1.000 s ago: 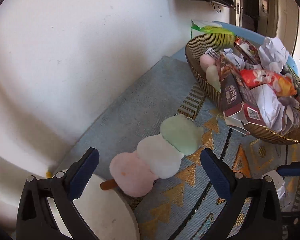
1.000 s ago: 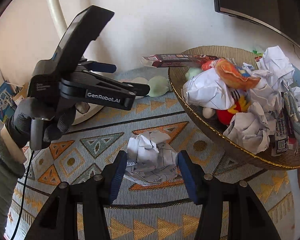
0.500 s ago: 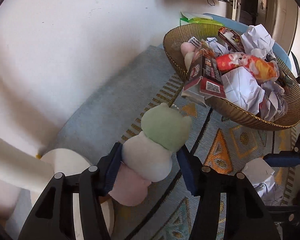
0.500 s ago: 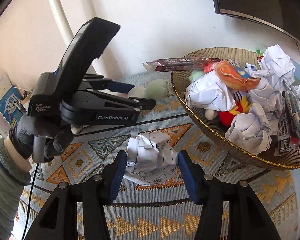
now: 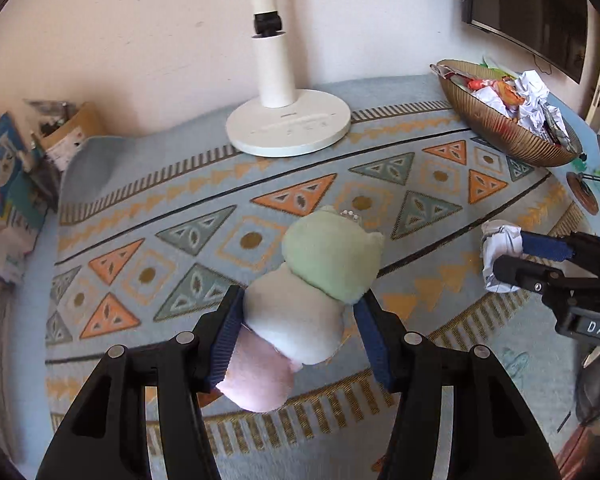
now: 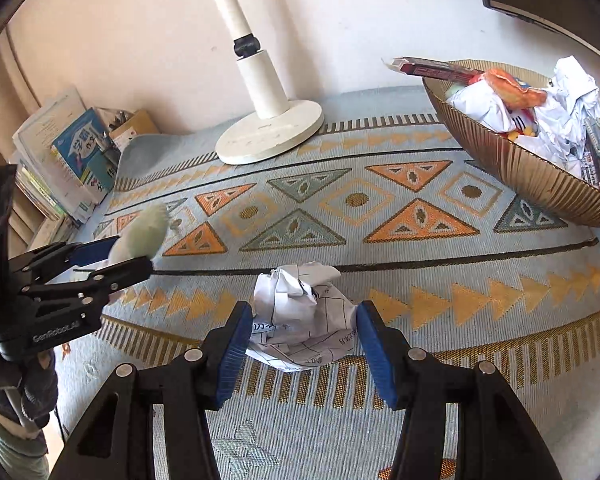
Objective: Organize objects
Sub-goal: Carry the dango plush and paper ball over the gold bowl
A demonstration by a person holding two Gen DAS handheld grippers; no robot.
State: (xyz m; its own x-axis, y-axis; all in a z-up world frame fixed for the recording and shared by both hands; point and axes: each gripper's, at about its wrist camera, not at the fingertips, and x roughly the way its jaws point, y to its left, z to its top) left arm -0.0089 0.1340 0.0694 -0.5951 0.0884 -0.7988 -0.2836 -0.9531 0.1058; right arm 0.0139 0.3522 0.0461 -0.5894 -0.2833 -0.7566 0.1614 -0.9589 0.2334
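My left gripper [image 5: 300,328] is shut on a plush toy [image 5: 320,280] made of green, white and pink balls, held above the patterned cloth. From the right wrist view that gripper [image 6: 112,258] shows at the left with the toy's green end [image 6: 142,232] sticking out. The right gripper [image 6: 304,336] is shut on a crumpled paper ball [image 6: 304,312]; the left wrist view catches it [image 5: 512,258] at the right edge with the paper ball [image 5: 500,252] in its tips. A ribbed gold basket [image 6: 520,168], also in the left wrist view [image 5: 500,132], stands far right, full of crumpled paper and wrappers.
A white lamp base [image 5: 288,128] with its pole stands at the back centre, seen likewise from the right wrist [image 6: 270,132]. Books [image 6: 68,156] are stacked at the left edge. A dark screen [image 5: 528,12] hangs on the wall at top right. A gloved hand [image 6: 32,392] holds the left gripper.
The left gripper closed on the plush toy, lifted it off the cloth and swung away from the basket. The right gripper, with its paper ball, also drew back a little.
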